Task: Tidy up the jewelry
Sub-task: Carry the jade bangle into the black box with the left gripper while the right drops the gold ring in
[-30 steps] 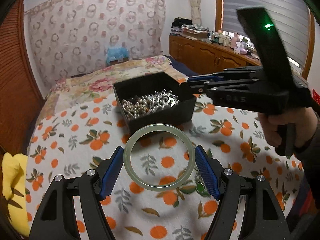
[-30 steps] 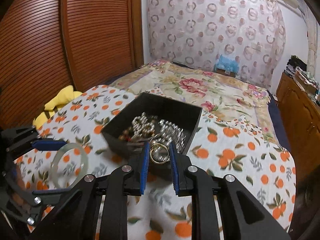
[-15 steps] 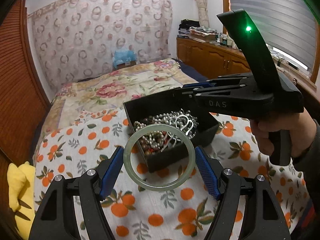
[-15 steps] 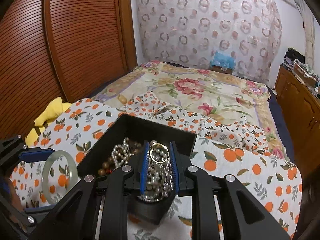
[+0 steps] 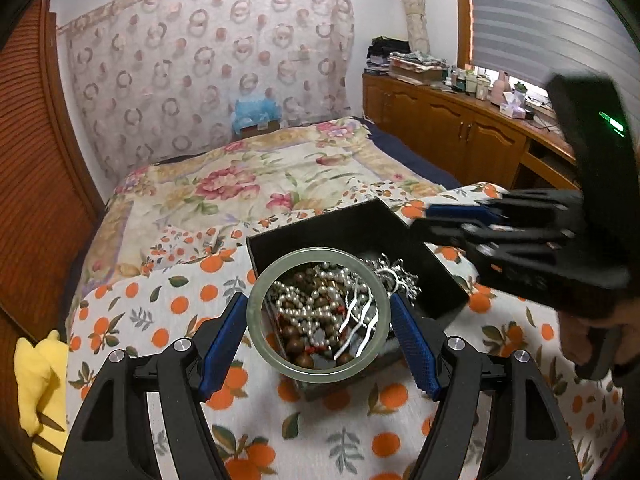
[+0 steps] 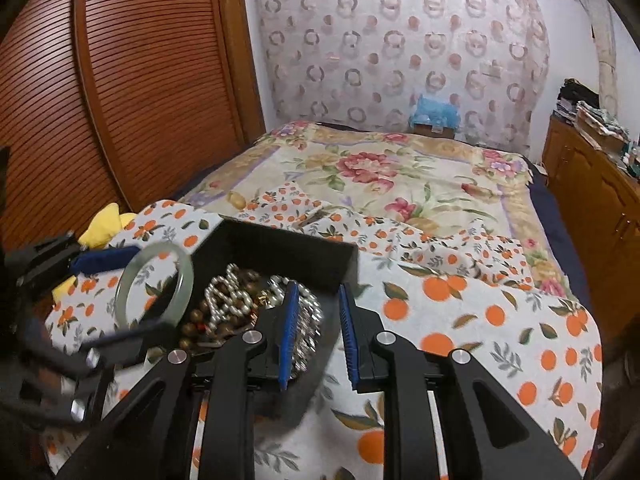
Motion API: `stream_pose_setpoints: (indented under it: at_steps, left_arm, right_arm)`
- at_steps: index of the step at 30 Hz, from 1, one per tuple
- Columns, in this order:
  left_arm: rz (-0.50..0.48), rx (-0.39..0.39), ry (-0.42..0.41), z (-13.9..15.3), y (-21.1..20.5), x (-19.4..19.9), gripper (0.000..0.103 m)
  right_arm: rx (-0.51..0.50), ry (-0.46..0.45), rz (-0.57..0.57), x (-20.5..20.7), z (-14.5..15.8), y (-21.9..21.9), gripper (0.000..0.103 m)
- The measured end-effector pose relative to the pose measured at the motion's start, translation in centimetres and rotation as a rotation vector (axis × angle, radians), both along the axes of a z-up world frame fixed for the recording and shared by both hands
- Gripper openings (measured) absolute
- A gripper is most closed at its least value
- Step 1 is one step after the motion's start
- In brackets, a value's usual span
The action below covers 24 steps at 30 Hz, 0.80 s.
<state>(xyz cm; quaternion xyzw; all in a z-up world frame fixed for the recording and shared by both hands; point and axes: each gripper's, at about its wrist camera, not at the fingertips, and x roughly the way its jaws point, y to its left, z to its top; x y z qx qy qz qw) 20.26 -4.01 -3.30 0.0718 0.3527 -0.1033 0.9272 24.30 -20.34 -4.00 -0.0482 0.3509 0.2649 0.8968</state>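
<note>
The left tongs [image 5: 318,326] stand wide, their blue pads clamped on either side of a pale green bangle [image 5: 318,314], held upright over the near end of the black box [image 5: 434,246]. The box sits on the orange-print cloth [image 5: 160,312] on the bed and holds pearls and beads [image 5: 316,304]. The right tongs [image 6: 316,332] are parted narrowly with nothing between them, above the box's near corner. No writing can be read.

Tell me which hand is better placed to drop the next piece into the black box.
Left. Its gripper holds the jade bangle over the open black box, while the right gripper looks empty.
</note>
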Motion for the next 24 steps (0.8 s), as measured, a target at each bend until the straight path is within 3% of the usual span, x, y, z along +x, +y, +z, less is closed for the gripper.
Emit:
stream_pose_setpoints:
  at_steps: [14, 24]
  left_arm:
    - [0.037, 0.048, 0.034, -0.9, -1.4, 4.1, 0.069]
    - [0.049, 0.052, 0.033, -1.0, -1.6, 4.1, 0.073]
  right_arm:
    - [0.003, -0.012, -0.029, -1.6, -0.8, -3.6, 0.023]
    - [0.009, 0.001, -0.022, -2.8, -1.3, -4.3, 0.023]
